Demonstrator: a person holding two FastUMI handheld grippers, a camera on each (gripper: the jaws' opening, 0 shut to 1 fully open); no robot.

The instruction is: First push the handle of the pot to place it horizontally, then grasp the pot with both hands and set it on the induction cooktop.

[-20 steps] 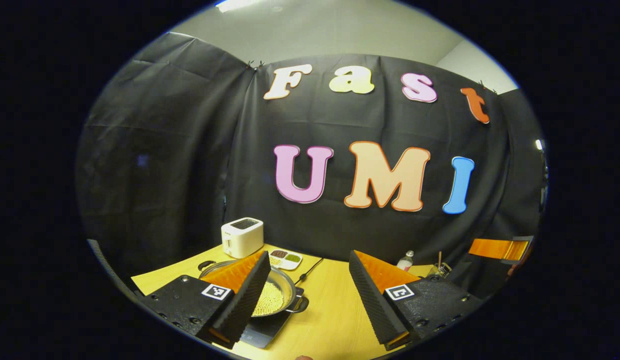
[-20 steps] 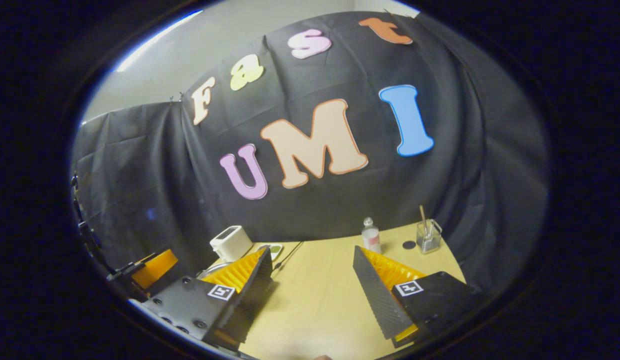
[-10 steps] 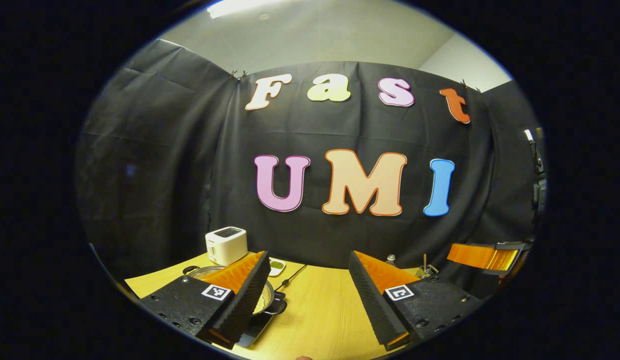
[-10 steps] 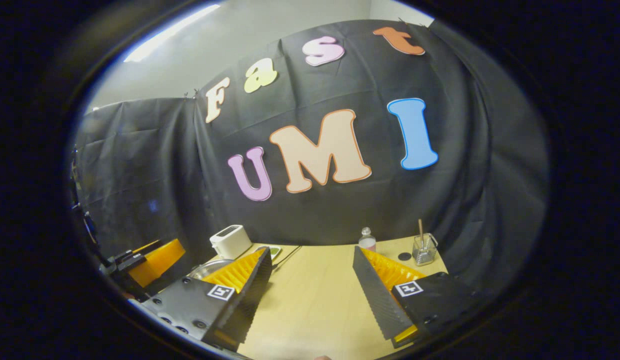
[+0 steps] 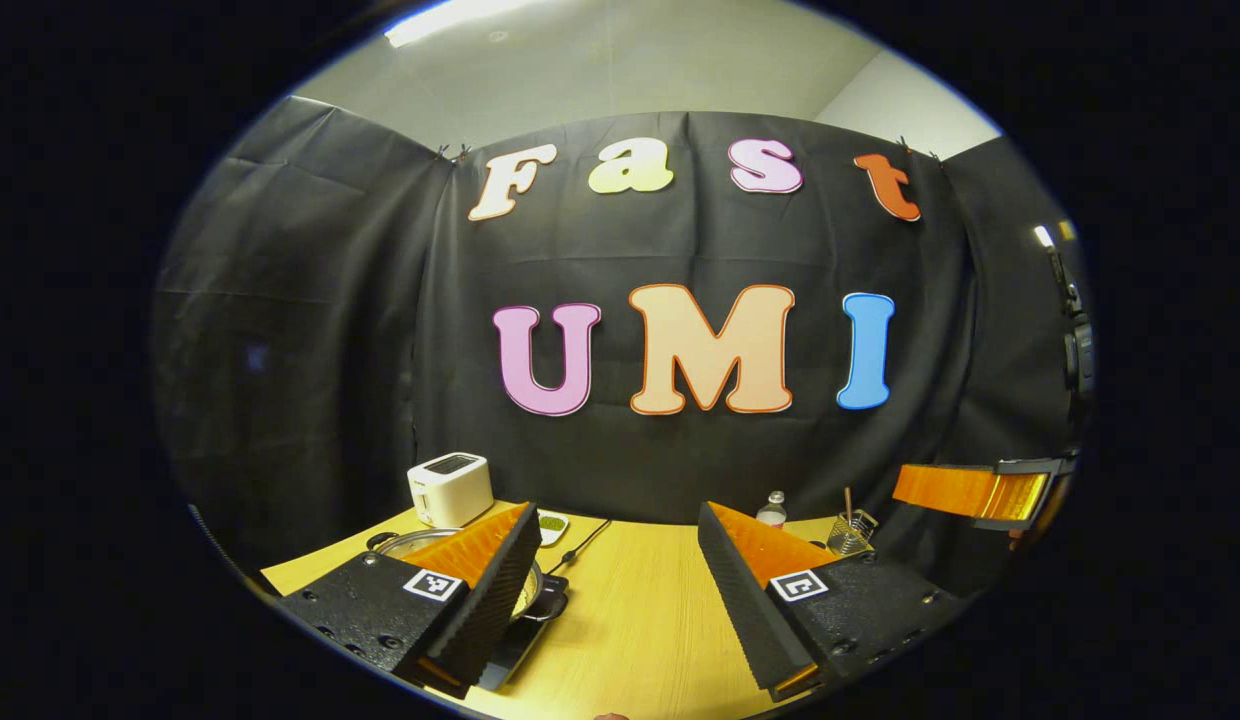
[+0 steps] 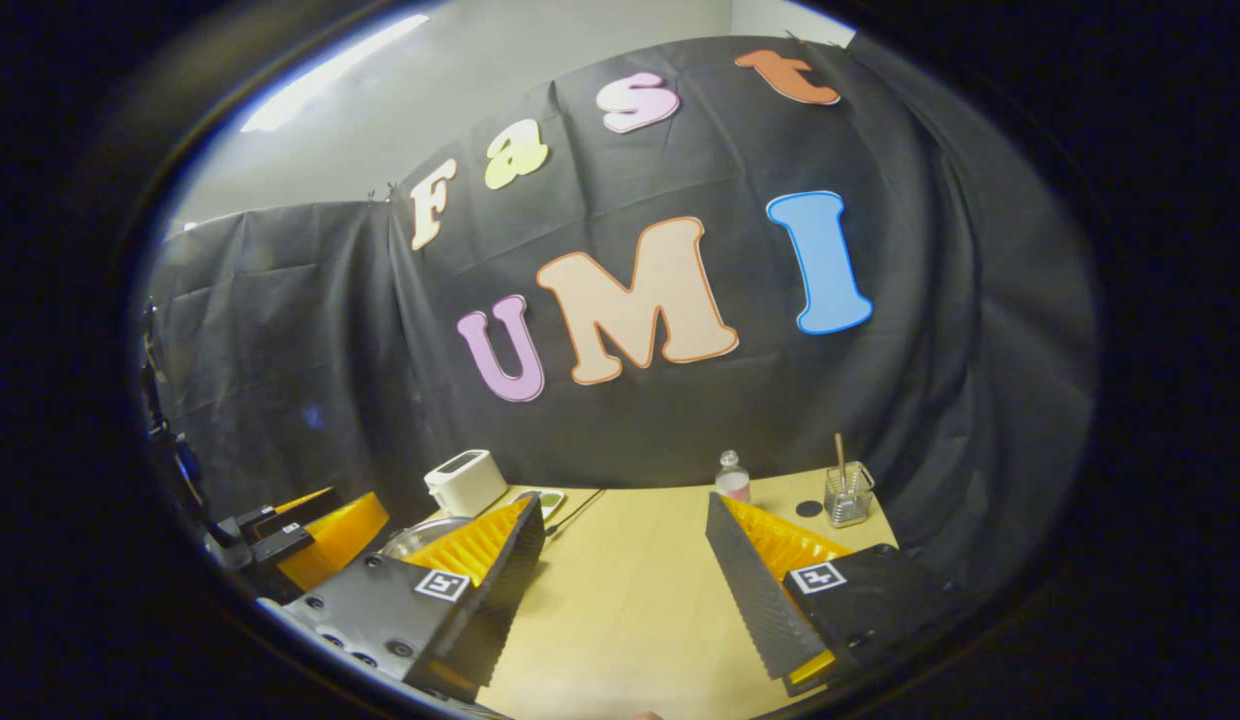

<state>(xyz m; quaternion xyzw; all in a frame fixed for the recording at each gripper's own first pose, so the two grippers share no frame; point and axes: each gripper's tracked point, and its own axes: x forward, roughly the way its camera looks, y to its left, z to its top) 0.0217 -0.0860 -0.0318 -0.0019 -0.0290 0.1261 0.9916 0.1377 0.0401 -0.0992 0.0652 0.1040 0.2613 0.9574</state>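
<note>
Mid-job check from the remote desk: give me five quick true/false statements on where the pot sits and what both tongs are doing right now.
1. The pot sits on the induction cooktop. True.
2. The left tongs are shut on the pot. False: they are open, holding nothing.
3. The right tongs are open over the bare wooden table. True.
4. The toaster is black. False: it is white.
5. A small bottle stands near the glass jar at the back. True.
</note>
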